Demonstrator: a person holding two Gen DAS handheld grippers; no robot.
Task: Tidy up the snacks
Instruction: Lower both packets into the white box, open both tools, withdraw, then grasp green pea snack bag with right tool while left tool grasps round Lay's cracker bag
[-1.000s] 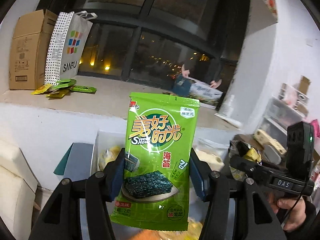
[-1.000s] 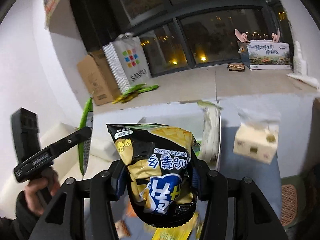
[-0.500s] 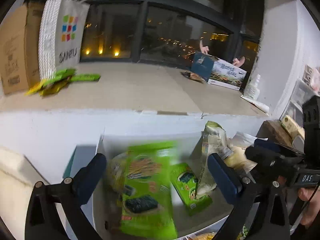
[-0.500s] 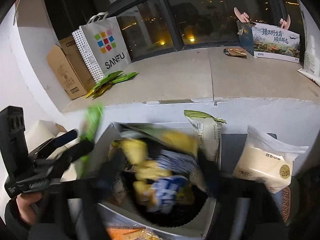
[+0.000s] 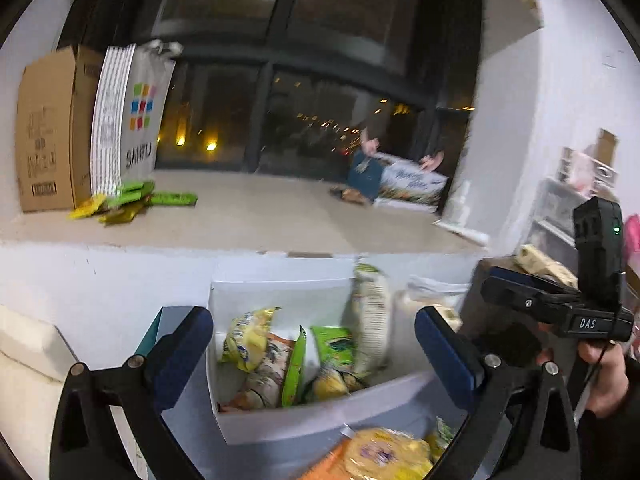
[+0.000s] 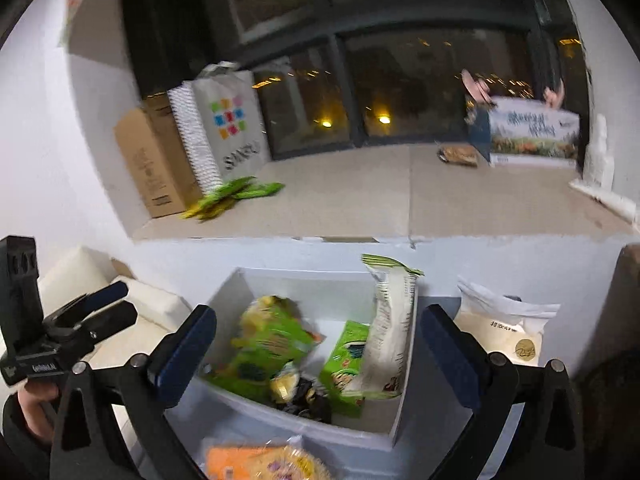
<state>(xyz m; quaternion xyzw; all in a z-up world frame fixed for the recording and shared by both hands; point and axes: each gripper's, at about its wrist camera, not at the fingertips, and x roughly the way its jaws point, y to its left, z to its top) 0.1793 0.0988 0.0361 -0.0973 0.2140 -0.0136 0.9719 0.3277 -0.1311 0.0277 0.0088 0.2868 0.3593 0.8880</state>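
Snack packets (image 6: 276, 344) crowd the white box (image 6: 304, 426) (top open).

Both wrist cameras are looking forward and slightly down between wide-spread jaws, hovering close above a white bin (image 5: 304, 420) of snack packets. The left view is facing it from the left, catching the right gripper (image 5: 496, 284) at its right edge; the right view is catching the left gripper (image 6: 116, 300) at its left. Both are sharing the bin (image 6: 396, 412), the windowsill ledge (image 6: 400, 200), the cardboard box (image 5: 48, 128) and the dark window beyond.
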